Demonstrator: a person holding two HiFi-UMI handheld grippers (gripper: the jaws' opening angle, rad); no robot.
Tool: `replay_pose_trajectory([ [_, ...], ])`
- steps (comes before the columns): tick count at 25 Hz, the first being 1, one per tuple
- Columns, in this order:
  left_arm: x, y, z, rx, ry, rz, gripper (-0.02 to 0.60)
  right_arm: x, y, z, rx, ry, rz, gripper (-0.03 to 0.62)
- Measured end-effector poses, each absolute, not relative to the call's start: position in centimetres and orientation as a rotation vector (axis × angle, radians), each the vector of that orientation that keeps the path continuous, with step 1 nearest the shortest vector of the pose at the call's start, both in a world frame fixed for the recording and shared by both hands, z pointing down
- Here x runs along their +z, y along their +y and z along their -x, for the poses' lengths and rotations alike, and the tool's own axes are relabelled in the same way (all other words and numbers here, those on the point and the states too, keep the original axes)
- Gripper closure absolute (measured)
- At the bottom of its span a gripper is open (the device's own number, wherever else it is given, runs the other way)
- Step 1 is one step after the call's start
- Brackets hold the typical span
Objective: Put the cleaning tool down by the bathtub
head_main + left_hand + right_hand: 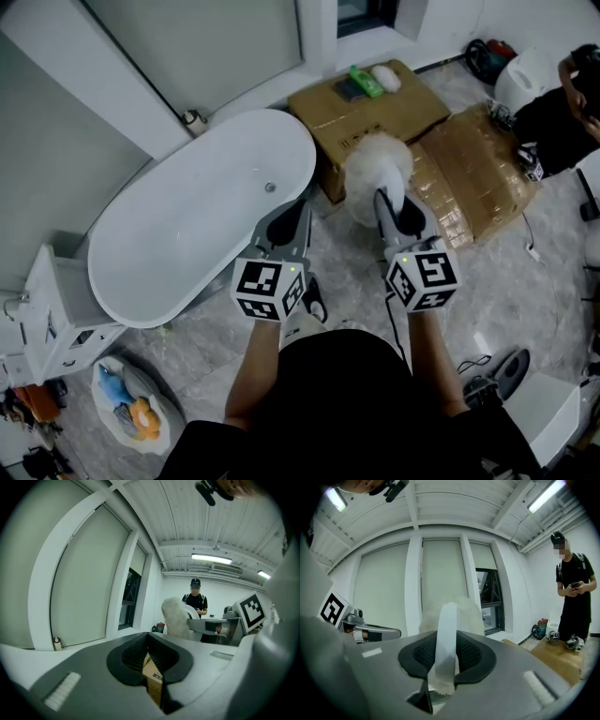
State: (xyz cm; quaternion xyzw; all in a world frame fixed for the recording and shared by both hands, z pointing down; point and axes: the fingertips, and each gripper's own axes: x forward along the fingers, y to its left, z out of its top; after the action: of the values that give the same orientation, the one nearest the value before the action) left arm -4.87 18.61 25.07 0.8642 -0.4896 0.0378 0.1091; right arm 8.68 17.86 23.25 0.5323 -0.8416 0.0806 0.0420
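Cleaning tool: a fluffy white round scrubber with a pale, smooth loop handle (380,167) is held up off the floor, just beside the near end of the bathtub and in front of the cardboard.
Grip: the loop handle (445,630) is clamped between the dark ribbed pads of the right gripper (394,202), with the fluffy head standing clear beyond the jaws.
Handling: the tool is judged to be light; the pile is soft and would squash, so the stiff handle is the part to be held. Its smooth surface could slip or swivel.
Left gripper: the left gripper (286,223) is held level alongside, its jaws drawn almost together with nothing between them; only brown cardboard is seen past them.
Bathtub: a white oval freestanding bathtub (302,150) stands at the left, empty.
Set-down spot: the grey marbled floor (352,281) by the tub's end is judged suitable.
Surroundings: a brown cardboard box (394,111) and flattened cardboard (483,178) lie close by.
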Motion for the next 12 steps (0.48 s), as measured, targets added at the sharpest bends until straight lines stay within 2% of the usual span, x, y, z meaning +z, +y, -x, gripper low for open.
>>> replay_pose_trajectory([
  [12, 24.4, 11.7, 8.9, 0.071, -1.392, -2.593, 0.581, 22.9, 11.9, -4.0, 0.224, -2.568, -1.664, 0.5],
])
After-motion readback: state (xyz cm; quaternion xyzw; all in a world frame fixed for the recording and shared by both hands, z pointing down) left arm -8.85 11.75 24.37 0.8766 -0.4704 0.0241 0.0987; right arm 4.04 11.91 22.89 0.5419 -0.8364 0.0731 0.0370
